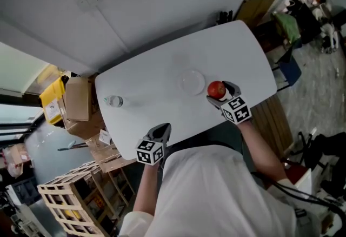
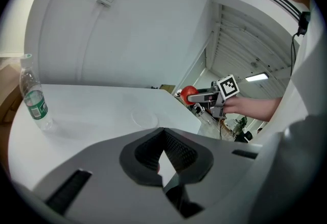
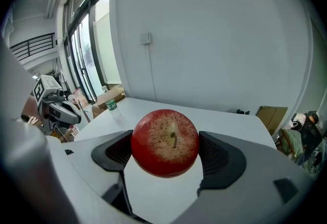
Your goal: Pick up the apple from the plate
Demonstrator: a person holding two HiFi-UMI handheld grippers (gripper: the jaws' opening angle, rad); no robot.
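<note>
The right gripper [image 3: 164,152] was clenched on the apple [image 3: 165,142]; its dark pads [image 3: 219,159] pressed the fruit at its widest part, one on each side, with the stem turned toward the camera. In the head view the apple lay just right of the clear plate [image 1: 192,82] and apart from it; judged from the left gripper view, it was raised above the white table [image 1: 162,79], so the pick looked all but made and only a clean lift was left.

To do that well, the squeeze needed to be firm enough that the smooth, round skin could not slide, yet not so hard as to bruise it; the hold at the middle of the fruit looked sound and called for no regrasp. The jaws were open at the front, so the gripper should be held level or tipped slightly back, never nose-down, or the apple could roll out forward; a slow, straight rise would suit better than a swing, and it should end well above the plate's rim.

The left gripper [image 1: 161,132] was closed on nothing, its pads meeting, and it hung at the near edge of the table, well apart from the apple; it was best left there. A bottle [image 1: 113,101] stood upright at the left end of the table, far from the right hand and no obstacle to the lift.
</note>
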